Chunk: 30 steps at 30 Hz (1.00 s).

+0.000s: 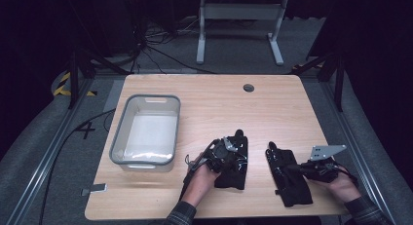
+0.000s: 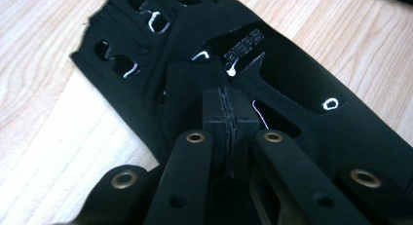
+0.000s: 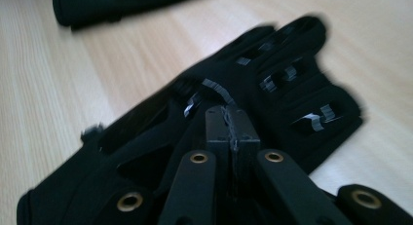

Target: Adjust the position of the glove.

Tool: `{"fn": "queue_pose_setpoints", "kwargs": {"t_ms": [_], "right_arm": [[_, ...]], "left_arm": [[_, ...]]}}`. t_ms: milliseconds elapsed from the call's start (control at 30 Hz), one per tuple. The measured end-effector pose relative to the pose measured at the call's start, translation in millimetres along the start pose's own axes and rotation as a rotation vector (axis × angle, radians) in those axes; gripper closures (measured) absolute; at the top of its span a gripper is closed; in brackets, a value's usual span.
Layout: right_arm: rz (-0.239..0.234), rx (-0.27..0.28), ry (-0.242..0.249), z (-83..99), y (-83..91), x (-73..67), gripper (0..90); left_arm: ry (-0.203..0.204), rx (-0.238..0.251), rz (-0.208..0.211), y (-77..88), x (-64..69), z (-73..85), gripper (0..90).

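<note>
High view: the wooden table (image 1: pixel 272 108) carries a grey plastic bin (image 1: pixel 146 130) at nine o'clock, apparently standing ready to take things in. Two black fingerless gloves lie flat near the six o'clock edge, well apart, one per hand. The left glove (image 1: pixel 237 164) sits under the left gripper (image 1: pixel 229 154); the right glove (image 1: pixel 288 178) lies at four o'clock under the right gripper (image 1: pixel 303 170). In both gripper views the jaws are pressed together over glove fabric; whether cloth is pinched between them cannot be told.
</note>
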State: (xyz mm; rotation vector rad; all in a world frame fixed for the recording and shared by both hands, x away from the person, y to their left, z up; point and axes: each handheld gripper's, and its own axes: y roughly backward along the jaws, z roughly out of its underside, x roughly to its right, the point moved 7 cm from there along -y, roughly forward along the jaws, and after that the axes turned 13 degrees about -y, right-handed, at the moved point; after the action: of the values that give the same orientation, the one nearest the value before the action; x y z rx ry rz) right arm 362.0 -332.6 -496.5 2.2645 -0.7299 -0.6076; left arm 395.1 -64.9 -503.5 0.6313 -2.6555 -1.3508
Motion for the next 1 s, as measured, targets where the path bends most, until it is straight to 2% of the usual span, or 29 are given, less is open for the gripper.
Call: {"fn": "queue_pose_setpoints", "kwargs": {"t_ms": [100, 300, 400, 533, 767, 967, 1000], "right_arm": [[-0.008, -0.013, 0.0, 1.5, -5.3, -0.7, 89.6], [0.01, -0.001, -0.01, -3.9, -10.3, 3.5, 89.8], [0.027, 0.005, -0.01, -12.4, -16.6, 8.1, 89.8], [0.035, 0.008, -0.006, -21.4, -24.2, 10.5, 89.8], [0.034, 0.006, 0.001, -30.4, -33.2, 8.2, 89.8], [0.022, 0.005, 0.007, -39.1, -43.9, 0.5, 89.8], [0.032, 0.003, 0.014, -41.6, -45.7, -0.5, 89.8]], "left_arm": [[0.006, -0.002, 0.005, 0.2, 0.9, 0.6, 89.1], [0.008, 0.0, 0.024, 1.4, 4.2, 2.2, 89.4], [0.015, 0.001, 0.044, 2.9, 8.0, 4.0, 89.4], [0.004, 0.008, 0.051, 3.2, 13.2, 3.7, 89.4], [-0.006, 0.013, 0.053, 0.7, 16.4, 0.1, 89.4], [-0.013, 0.011, 0.052, -0.2, 16.6, -1.4, 89.4], [-0.015, 0.01, 0.05, -0.1, 16.7, -1.4, 89.4]]}}
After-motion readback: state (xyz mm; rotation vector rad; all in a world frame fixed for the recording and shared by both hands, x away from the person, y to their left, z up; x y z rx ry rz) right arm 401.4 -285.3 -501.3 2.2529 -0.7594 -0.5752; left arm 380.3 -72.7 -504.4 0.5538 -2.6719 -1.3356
